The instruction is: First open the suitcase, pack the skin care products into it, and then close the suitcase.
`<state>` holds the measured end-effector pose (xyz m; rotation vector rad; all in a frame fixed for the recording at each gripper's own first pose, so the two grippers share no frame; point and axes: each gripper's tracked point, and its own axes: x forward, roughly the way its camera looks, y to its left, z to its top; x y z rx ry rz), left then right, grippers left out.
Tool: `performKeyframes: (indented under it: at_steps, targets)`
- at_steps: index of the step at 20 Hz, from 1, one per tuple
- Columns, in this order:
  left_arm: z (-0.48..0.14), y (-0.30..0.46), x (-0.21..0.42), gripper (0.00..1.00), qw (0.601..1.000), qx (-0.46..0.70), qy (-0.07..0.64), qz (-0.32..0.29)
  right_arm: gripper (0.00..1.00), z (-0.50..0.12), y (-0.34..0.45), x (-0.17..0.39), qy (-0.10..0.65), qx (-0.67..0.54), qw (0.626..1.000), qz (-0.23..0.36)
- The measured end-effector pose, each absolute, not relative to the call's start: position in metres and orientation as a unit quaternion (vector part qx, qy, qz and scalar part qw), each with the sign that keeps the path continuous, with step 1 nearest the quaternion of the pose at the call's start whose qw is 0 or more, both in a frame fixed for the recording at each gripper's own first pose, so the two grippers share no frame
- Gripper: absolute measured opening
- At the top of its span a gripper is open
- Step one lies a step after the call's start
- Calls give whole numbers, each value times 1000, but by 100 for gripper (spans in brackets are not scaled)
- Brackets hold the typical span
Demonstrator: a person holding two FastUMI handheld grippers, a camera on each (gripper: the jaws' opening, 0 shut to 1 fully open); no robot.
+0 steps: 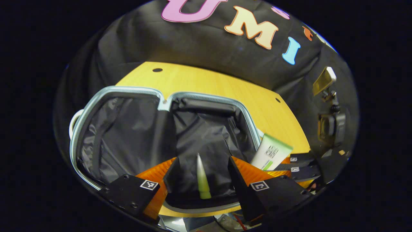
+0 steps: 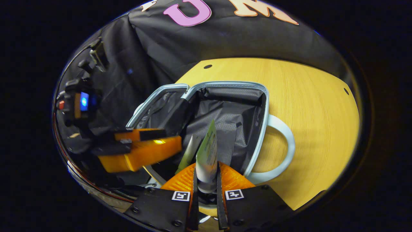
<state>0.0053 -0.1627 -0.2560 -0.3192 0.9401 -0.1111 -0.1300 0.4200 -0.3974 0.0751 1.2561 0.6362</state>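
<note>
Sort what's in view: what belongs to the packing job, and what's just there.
Job:
- suitcase, open
- tube clamped in the right tool
- second tube, thin, between the open left tool's fingers

Just there:
- wooden table
- camera mount by the cloth wall

Backdrop: black cloth wall [image 1: 206, 54], creased; furniture: light wooden table [image 2: 315, 106] with small dark holes; camera mount [image 1: 331, 122] beside table, dim lighting

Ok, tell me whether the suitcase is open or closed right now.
Open. The suitcase lies spread on the wooden table, both black-lined halves exposed; the right gripper holds a tube over it.
</note>
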Motion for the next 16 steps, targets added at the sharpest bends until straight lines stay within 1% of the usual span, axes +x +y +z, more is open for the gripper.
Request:
performKeyframes:
  at_steps: [1, 5, 6, 7, 8, 9, 11, 12, 16]
  targets:
    - [-252, -148, 11, 88, 882, -156, 441, -45, 26, -405, 422, -130, 582, 31, 762, 283]
    - [-251, -72, 16, 89, 888, -149, 434, 8, 28, -410, 430, -118, 580, 51, 771, 256]
    - [-252, -47, 15, 89, 890, -143, 433, 27, 35, -408, 427, -113, 575, 47, 778, 250]
    - [-251, -27, 14, 90, 891, -142, 430, 43, 33, -405, 429, -107, 566, 49, 784, 251]
    - [-251, -6, 12, 91, 890, -143, 428, 59, 52, -400, 432, -103, 556, 54, 790, 253]
    - [-251, 14, 9, 90, 891, -144, 425, 72, 59, -396, 434, -99, 546, 55, 797, 252]
    - [-256, 53, 3, 92, 888, -137, 427, 103, 100, -382, 435, -85, 523, 57, 813, 250]
    - [-259, 72, -2, 94, 885, -132, 430, 118, 99, -377, 438, -79, 509, 63, 822, 248]
    - [-265, 140, -12, 95, 876, -127, 430, 177, 98, -343, 440, -49, 461, 92, 851, 234]
